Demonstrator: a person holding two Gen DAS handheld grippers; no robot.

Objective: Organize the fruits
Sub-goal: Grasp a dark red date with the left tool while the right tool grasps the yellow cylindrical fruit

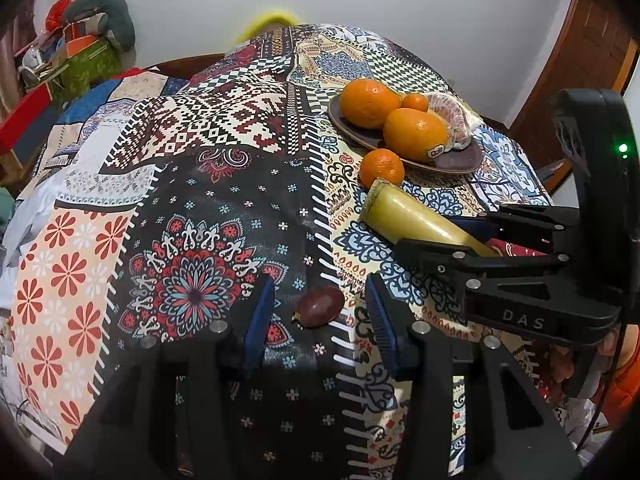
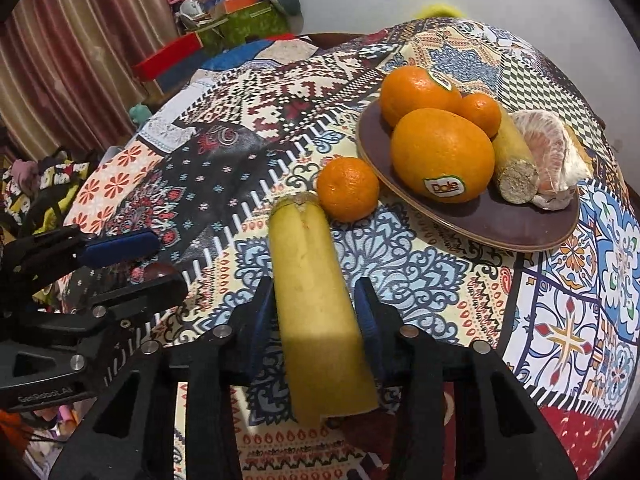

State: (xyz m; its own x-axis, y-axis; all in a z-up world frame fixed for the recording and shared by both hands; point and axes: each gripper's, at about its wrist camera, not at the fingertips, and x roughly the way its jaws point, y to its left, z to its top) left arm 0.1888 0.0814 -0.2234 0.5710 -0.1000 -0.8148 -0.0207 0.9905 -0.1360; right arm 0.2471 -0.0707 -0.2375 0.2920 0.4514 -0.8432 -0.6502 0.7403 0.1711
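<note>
Plate (image 2: 472,228): set toward the far right of the patterned surface (image 1: 224,208) as the gathering place; two large oranges, a small mandarin, a cut banana piece and peeled citrus segments are already held on it.

Loose mandarin (image 2: 347,189): left on the cloth just beside the plate's near rim, touching the tip of the banana piece; not yet gathered.

Banana piece (image 2: 316,320): laid lengthwise on the surface, pointing toward the plate; straddled along its middle, presumably so it can be lifted without swinging.

Right gripper (image 2: 316,312): jaws drawn in against both flanks of the banana piece; a light pinch is judged, suited to soft fruit.

Small dark-red fruit (image 1: 319,306): lying on the dark panel of the cloth, well apart from the plate.

Left gripper (image 1: 320,312): jaws spread on either side of the dark-red fruit, not touching it; lowered so a centred closure can be made.
</note>
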